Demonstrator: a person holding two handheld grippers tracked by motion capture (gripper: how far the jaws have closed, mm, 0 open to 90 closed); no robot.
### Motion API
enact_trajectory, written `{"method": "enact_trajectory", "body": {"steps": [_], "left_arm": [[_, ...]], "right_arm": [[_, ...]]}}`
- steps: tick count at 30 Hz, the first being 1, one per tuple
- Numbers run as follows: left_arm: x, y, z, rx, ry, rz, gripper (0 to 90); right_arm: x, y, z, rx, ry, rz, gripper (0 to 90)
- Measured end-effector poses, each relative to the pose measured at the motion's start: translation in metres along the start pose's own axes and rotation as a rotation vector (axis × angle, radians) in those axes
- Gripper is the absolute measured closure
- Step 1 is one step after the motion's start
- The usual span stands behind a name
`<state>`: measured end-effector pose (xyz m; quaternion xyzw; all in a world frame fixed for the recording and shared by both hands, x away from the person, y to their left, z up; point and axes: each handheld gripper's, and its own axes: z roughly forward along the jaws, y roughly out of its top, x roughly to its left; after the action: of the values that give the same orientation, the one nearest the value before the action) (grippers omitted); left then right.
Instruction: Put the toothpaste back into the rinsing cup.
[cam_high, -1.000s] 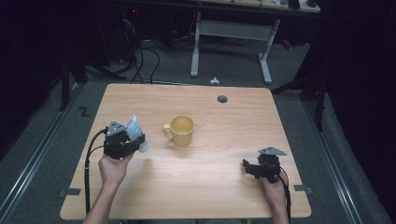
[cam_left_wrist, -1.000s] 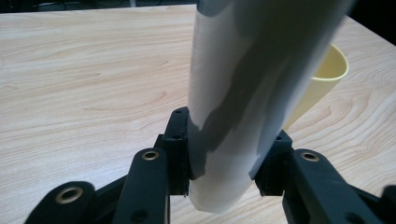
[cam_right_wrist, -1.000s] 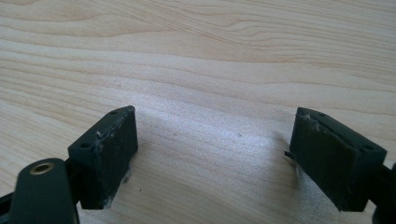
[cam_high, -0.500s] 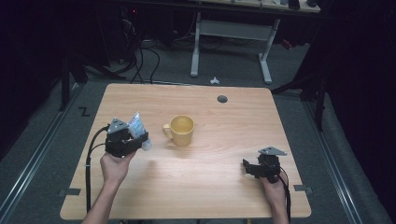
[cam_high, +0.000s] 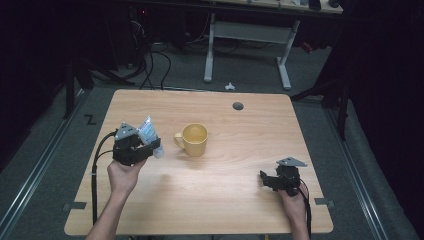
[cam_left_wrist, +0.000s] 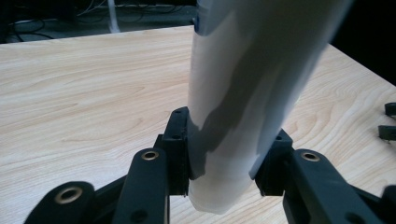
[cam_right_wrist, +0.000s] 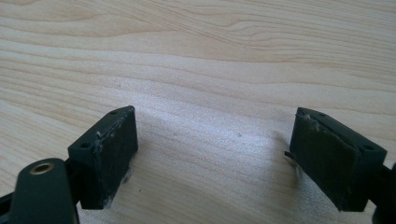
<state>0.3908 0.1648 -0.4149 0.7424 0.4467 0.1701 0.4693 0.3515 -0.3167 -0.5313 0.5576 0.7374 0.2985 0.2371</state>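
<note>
1. Wooden table (cam_high: 220, 200) is carrying a yellow mug (cam_high: 194, 139) near centre.
2. L gripper (cam_high: 150, 148) is clamping a white tube (cam_high: 147, 131) w/ both pads, tube sticking up over table's left part, just left of mug.
3. R gripper (cam_high: 266, 179) is sitting near right-front edge, jaws gaping wide, nothing between.

We see a light wooden table (cam_high: 220, 200) with a round grommet hole (cam_high: 238, 106) near its far edge, standing on grey carpet (cam_high: 45, 175) under light that falls mostly on the tabletop. Beyond it the room is dark: a white-legged desk frame (cam_high: 247, 35) stands there, with black cables (cam_high: 150, 60) tangled at the left and what may be a small white scrap (cam_high: 229, 86) on the floor.
</note>
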Motion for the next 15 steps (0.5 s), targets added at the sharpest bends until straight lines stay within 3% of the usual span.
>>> {"method": "enact_trajectory", "body": {"steps": [15], "left_arm": [[-0.0071, 0.0096, 0.0025, 0.012, -0.018, 0.023, 63.2]], "right_arm": [[-0.0001, 0.0000, 0.0000, 0.000, -0.002, 0.001, 15.3]]}}
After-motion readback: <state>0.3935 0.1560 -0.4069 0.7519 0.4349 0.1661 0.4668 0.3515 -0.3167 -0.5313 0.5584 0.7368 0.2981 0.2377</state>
